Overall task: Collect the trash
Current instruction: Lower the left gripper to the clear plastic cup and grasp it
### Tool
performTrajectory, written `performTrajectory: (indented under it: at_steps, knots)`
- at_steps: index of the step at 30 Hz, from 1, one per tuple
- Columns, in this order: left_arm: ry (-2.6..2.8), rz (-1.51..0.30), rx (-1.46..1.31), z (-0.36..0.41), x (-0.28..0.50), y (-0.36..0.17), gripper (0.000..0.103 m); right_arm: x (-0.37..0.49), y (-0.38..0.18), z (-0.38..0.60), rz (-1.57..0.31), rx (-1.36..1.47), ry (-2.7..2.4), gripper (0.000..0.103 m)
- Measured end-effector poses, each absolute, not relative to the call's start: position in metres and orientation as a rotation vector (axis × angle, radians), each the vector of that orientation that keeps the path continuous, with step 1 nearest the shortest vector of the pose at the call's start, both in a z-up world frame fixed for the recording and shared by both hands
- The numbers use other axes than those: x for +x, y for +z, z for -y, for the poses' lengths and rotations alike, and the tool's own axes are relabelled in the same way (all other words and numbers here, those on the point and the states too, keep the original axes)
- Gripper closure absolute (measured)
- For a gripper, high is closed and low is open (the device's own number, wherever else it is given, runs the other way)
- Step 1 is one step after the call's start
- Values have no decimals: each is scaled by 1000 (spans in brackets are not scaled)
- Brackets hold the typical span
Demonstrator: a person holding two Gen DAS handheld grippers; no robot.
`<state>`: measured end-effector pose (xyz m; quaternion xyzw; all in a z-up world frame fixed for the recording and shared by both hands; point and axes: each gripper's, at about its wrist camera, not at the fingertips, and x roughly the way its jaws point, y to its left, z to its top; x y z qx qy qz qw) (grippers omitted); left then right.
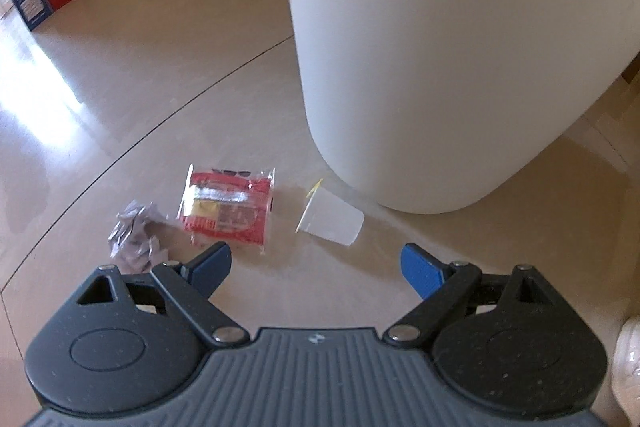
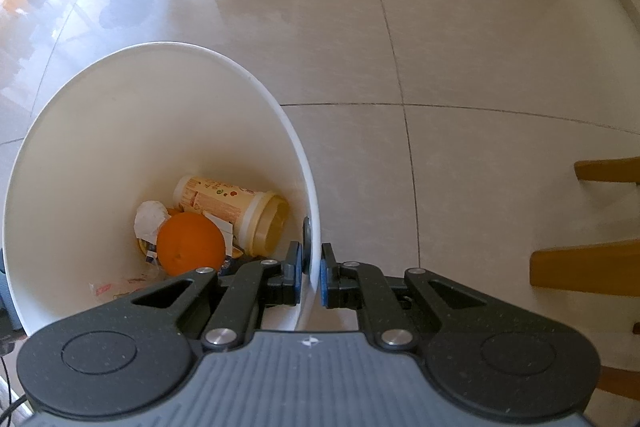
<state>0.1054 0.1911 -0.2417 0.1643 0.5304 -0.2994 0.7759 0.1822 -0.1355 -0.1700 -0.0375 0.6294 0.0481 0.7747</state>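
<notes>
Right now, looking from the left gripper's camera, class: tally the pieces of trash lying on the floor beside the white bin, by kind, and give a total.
Crumpled paper ball: 1
Red snack wrapper: 1
Clear plastic cup, lying on its side: 1
Total: 3 pieces on the floor, all outside the white bin.

On the floor (image 1: 160, 75) we see a crumpled paper (image 1: 134, 237), a wrapper (image 1: 228, 207) to its right and a tipped cup (image 1: 334, 219) farther right, just before the bin (image 1: 460, 47). Inside the bin lie an orange (image 2: 190, 245) and a bottle (image 2: 236, 207) behind it.
</notes>
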Motion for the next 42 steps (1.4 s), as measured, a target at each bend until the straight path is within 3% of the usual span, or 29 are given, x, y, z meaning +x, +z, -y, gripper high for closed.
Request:
performTrajectory:
  at_steps: [18, 22, 27, 33, 37, 42]
  knots:
    - [-773, -1094, 417, -174, 114, -276, 17, 177, -169, 140, -1334, -13, 45, 93]
    - [-808, -1104, 442, -167, 115, -282, 28, 172, -169, 138, -1333, -29, 35, 92]
    - [-854, -1089, 509, -158, 115, -288, 30, 173, -168, 138, -1328, -14, 23, 93]
    - [-875, -1090, 579, -152, 116, -296, 42, 172, -167, 143, -1318, 23, 15, 93]
    - [-876, -1111, 548, -151, 120, -298, 60, 171, -168, 146, -1317, 42, 17, 93]
    - [-850, -1153, 459, -155, 129, -292, 63, 170, -169, 146, -1319, 46, 19, 93]
